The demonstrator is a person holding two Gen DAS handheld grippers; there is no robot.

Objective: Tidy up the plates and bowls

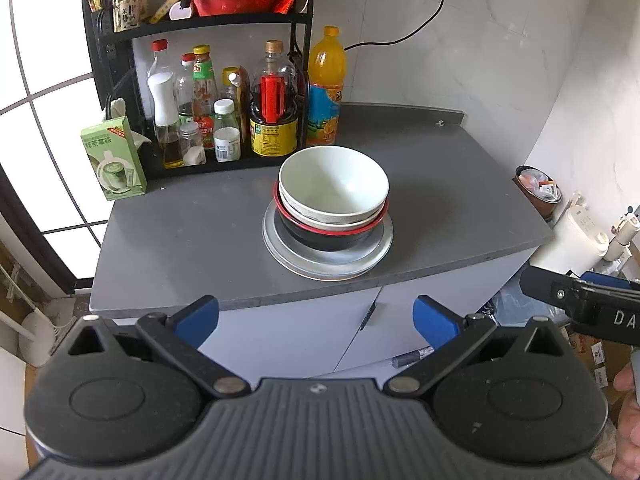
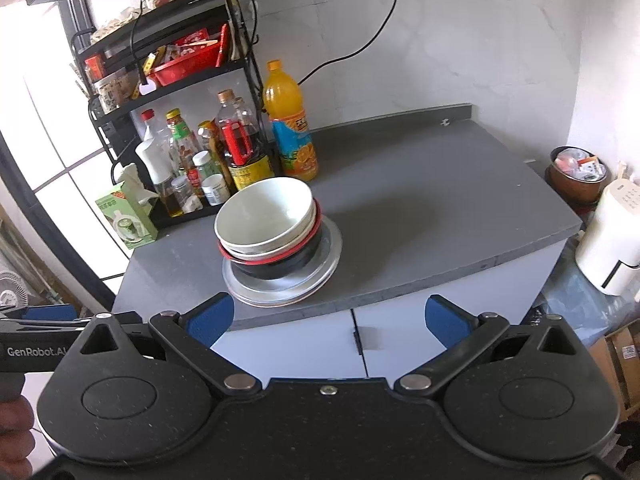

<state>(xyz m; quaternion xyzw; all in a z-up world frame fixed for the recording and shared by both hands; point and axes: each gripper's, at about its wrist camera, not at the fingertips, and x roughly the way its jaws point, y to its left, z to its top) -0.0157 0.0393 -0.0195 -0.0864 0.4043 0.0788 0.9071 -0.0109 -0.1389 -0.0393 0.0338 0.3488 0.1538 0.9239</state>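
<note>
A stack stands on the grey countertop (image 1: 440, 184): a pale plate (image 1: 372, 252) at the bottom, a black bowl with a red rim (image 1: 324, 240) on it, and white bowls (image 1: 334, 184) nested on top. In the right wrist view the same plate (image 2: 328, 264), black bowl (image 2: 296, 260) and white bowls (image 2: 264, 212) sit left of centre. My left gripper (image 1: 316, 322) is open and empty, held below the counter's front edge. My right gripper (image 2: 330, 320) is open and empty too, also short of the counter. The right gripper's body (image 1: 580, 304) shows at the left view's right edge.
A black rack (image 1: 200, 20) with sauce bottles (image 1: 274, 120) stands at the counter's back left, an orange drink bottle (image 1: 326, 88) beside it and a green box (image 1: 114, 160) in front. A white appliance (image 2: 612, 240) and a brown bin (image 2: 578, 176) sit right of the counter. Cabinet doors (image 2: 360, 344) lie below.
</note>
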